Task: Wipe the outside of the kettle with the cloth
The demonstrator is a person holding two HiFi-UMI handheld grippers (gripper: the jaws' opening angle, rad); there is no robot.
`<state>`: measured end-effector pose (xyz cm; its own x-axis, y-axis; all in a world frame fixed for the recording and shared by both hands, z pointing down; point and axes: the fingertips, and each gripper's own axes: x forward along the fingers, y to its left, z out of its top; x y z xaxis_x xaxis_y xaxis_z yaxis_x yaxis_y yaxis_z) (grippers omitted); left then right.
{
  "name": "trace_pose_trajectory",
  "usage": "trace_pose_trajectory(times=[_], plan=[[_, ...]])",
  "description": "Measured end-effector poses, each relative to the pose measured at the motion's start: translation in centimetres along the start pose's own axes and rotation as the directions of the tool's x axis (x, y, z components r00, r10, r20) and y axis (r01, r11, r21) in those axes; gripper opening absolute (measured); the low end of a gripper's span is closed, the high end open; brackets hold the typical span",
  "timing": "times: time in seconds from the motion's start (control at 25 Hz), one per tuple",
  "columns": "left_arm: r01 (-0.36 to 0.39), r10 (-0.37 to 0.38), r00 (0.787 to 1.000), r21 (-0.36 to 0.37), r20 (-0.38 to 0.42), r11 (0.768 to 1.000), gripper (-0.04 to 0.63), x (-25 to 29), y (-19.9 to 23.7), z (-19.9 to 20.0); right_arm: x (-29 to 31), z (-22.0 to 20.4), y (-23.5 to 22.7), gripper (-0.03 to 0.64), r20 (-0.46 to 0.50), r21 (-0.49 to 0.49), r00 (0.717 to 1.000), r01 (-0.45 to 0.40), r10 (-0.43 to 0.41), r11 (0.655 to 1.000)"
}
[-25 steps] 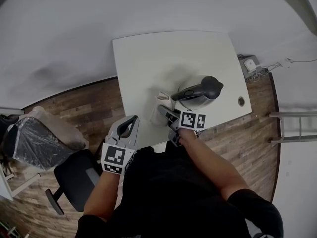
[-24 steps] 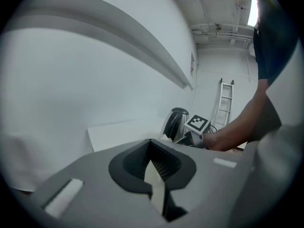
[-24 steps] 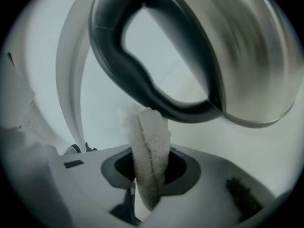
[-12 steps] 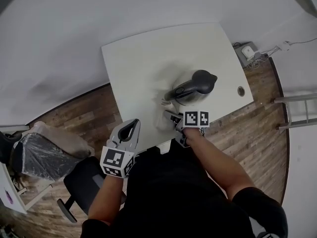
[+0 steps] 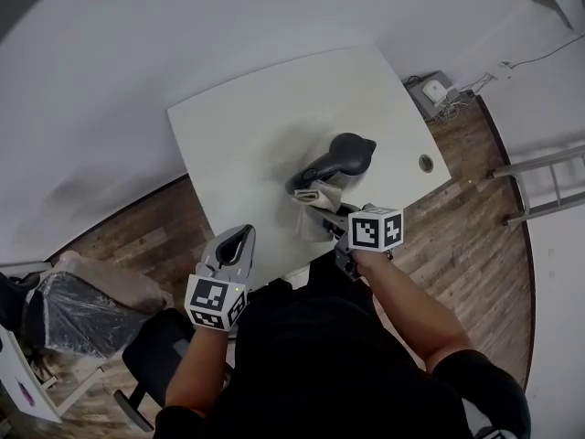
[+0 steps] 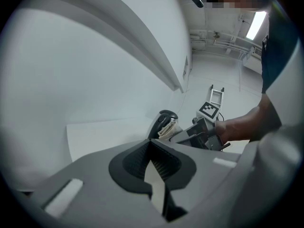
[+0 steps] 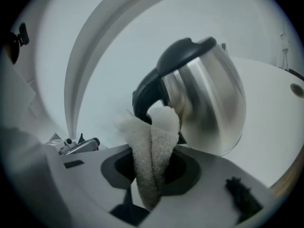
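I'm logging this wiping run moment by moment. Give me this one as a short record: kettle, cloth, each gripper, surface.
Kettle: steel body, dark handle and lid, upright on the table.
Cloth: pale, folded, its free end at the kettle's side by the handle.
Right gripper: shut on the cloth, reaching towards the kettle.
Left gripper: shut, empty, held back near the person, apart from the kettle.
Table: white, on a wood-plank floor.
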<state>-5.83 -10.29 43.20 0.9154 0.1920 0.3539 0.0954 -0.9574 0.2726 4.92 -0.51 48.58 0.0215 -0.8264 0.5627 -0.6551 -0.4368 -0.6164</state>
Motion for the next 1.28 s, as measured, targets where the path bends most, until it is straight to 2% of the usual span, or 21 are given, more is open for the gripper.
trace_pose_trajectory(times=[0.64,0.8,1.04,1.28], plan=[[0.040,-0.040,0.999,0.055,-0.010,0.998,0.006,0.2,-0.8,1.3,-5.4,4.3,0.6,0.103,0.179,0.031,0.984,-0.028,0.022,0.999],[0.059,-0.059,0.998,0.065,-0.011,0.996,0.006,0.7,-1.6,1.5,-7.5,5.7,1.1,0.103,0.234,0.027,0.972,-0.031,0.024,0.999],[0.069,-0.069,0.998,0.067,0.000,0.995,0.006,0.0,0.0,1.2,-8.6,6.4,1.8,0.103,0.294,0.028,0.956,-0.003,-0.006,1.000],[0.038,-0.038,0.999,0.060,0.007,0.997,0.006,0.8,0.4,2.4,-13.9,8.9,0.8,0.103,0.388,0.017,0.921,0.014,-0.020,1.000]])
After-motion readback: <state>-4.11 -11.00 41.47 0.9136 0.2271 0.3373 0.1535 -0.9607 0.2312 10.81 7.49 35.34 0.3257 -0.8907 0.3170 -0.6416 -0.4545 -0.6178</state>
